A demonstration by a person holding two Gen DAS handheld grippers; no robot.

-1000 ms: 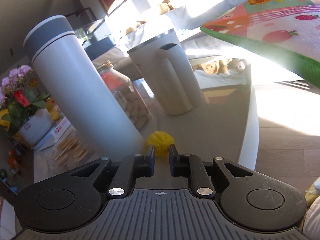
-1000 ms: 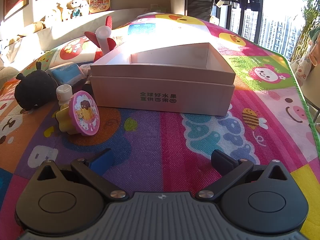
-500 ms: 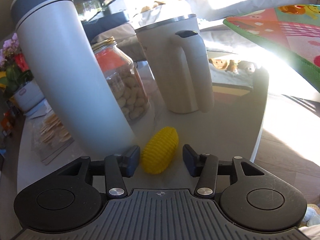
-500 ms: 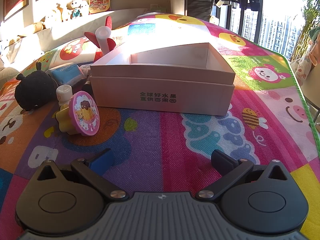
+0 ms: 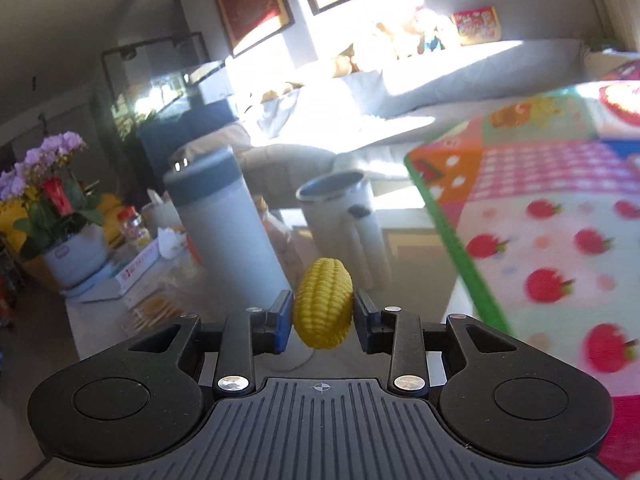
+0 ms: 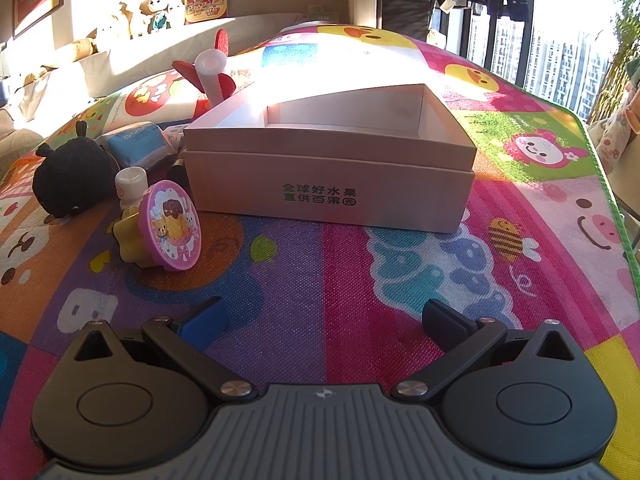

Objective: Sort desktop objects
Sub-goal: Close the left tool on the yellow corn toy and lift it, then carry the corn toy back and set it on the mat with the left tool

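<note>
Black claw [image 5: 323, 322] bodies, ribbed grey housing, silver screws, blue pads [image 6: 202, 318].

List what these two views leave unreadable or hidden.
- Left wrist: the glass jar behind the tall grey bottle is almost wholly covered by it.
- Left wrist: motion blur smears the strawberry mat; fine print unreadable.
- Left wrist: the left claw grips the toy corn; contact faces hidden.
- Right wrist: the box floor is hidden by its front wall and glare.

Sunlight falls across the sofa [image 5: 440, 80] far ahead of you, under framed pictures [image 5: 248, 4] on the wall. Far right, you see tall windows [image 6: 560, 40] facing tower blocks. To your left stands a glass tank [image 5: 160, 76].
</note>
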